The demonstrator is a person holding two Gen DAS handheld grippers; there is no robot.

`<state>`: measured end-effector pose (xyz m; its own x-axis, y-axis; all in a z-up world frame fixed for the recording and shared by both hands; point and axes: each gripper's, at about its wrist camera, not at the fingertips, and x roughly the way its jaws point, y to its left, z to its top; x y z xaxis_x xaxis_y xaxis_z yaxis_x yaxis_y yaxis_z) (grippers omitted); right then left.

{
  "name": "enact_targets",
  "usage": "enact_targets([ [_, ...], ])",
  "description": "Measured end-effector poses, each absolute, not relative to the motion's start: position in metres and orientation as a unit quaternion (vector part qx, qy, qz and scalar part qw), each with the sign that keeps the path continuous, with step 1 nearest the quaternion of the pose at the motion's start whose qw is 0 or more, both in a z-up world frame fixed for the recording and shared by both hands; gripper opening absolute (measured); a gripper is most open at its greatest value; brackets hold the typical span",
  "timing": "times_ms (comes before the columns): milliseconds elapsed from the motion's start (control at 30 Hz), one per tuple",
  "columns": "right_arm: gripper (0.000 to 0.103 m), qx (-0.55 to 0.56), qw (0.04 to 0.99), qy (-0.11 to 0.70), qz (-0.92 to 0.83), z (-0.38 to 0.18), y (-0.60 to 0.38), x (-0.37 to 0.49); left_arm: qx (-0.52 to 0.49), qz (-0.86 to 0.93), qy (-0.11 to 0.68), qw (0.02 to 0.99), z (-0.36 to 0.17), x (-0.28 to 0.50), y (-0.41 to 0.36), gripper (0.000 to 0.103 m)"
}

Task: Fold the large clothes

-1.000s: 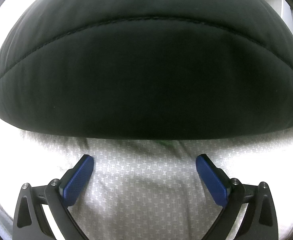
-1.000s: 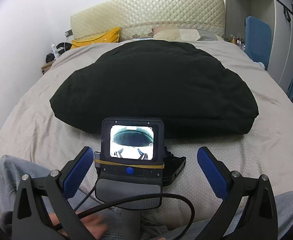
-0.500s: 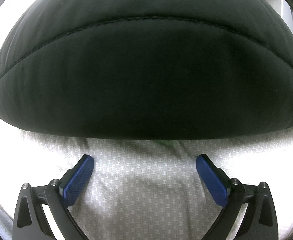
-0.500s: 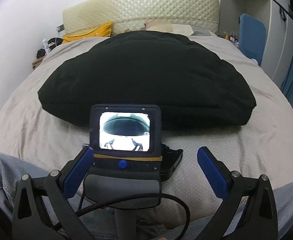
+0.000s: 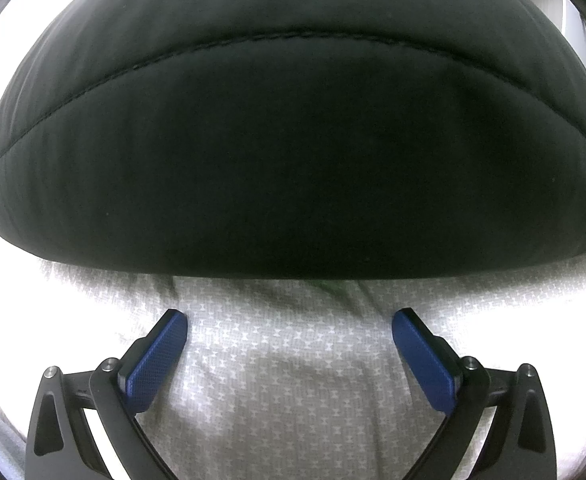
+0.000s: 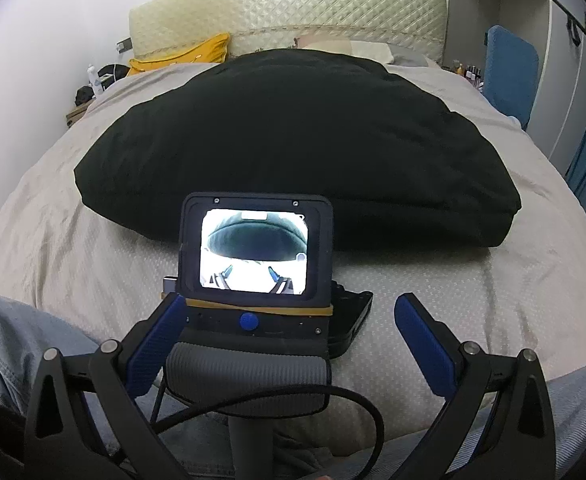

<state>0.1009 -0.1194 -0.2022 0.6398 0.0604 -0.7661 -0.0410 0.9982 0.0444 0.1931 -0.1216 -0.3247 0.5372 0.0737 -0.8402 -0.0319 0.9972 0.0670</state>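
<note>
A large black padded garment (image 6: 293, 136) lies in a thick folded mound on the bed; it fills the upper left wrist view (image 5: 285, 140), with a stitched seam across its top. My left gripper (image 5: 289, 322) is open and empty, resting low on the patterned sheet just short of the garment's near edge. Its body with a lit screen (image 6: 255, 256) shows in the right wrist view. My right gripper (image 6: 291, 308) is open and empty, held behind and above the left one.
The bed sheet (image 6: 473, 280) is beige with a small pattern. A quilted headboard (image 6: 285, 8), a yellow pillow (image 6: 185, 54) and a blue chair (image 6: 511, 68) stand beyond. My denim-clad legs (image 6: 25, 344) are at the bottom edges. A cable (image 6: 293, 396) loops below the screen.
The right wrist view has swung right and closer to the left gripper's body. The left gripper and garment have not moved.
</note>
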Motion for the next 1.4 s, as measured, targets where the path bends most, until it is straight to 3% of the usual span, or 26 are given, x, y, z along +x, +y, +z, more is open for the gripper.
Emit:
enact_targets([
  [1400,0.103,-0.002,0.909,0.416,0.027,-0.2008,-0.1153,0.0963,0.022,0.030,0.479,0.877,-0.3261,0.1939,-0.1219,0.103],
])
